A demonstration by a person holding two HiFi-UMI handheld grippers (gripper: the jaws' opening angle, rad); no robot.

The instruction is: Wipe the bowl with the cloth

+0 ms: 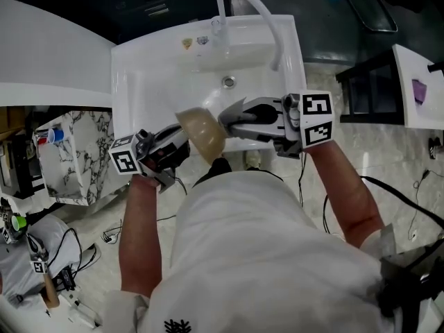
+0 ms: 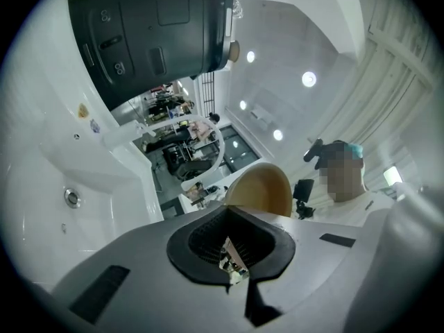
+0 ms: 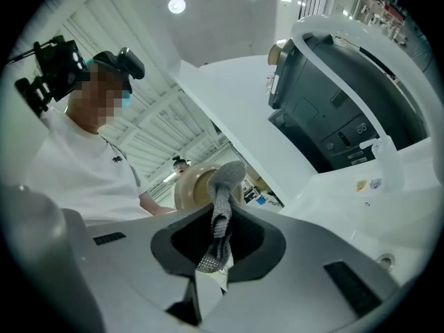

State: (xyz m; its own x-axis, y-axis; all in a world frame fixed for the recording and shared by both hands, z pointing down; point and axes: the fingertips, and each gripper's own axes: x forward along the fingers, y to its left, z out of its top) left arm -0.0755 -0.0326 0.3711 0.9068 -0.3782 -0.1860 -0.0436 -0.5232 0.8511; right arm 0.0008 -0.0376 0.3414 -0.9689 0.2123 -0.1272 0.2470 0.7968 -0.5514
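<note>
a white sink (image 1: 139, 82) fills the middle of the head view, its curved white faucet (image 1: 253, 9) arching over the basin and a round drain (image 1: 228, 82) set in the bottom. just over the sink's front edge, a tan bowl (image 1: 201, 134) hangs tilted on its side between the two tools. the left claw (image 1: 179, 144) is closed tight on the bowl's thin rim, on the side toward the sink's left corner. the right claw (image 1: 229, 116) is clamped on a grey knitted cloth (image 3: 222, 214), whose bunched end stands up from the jaws against the bowl.

behind the sink, a dark panel with buttons (image 2: 149, 33) rises above the basin's back ledge. to the left of the sink stands a marble-patterned cabinet (image 1: 76, 151); to its right, a black stand (image 1: 368, 89) with a white top. the floor (image 1: 388, 151) around the sink is pale, veined tile, with cables (image 1: 69, 248) and small gear strewn over it at the sink's near left. round ceiling lights (image 2: 309, 79) glow above the sink in a white ceiling.
</note>
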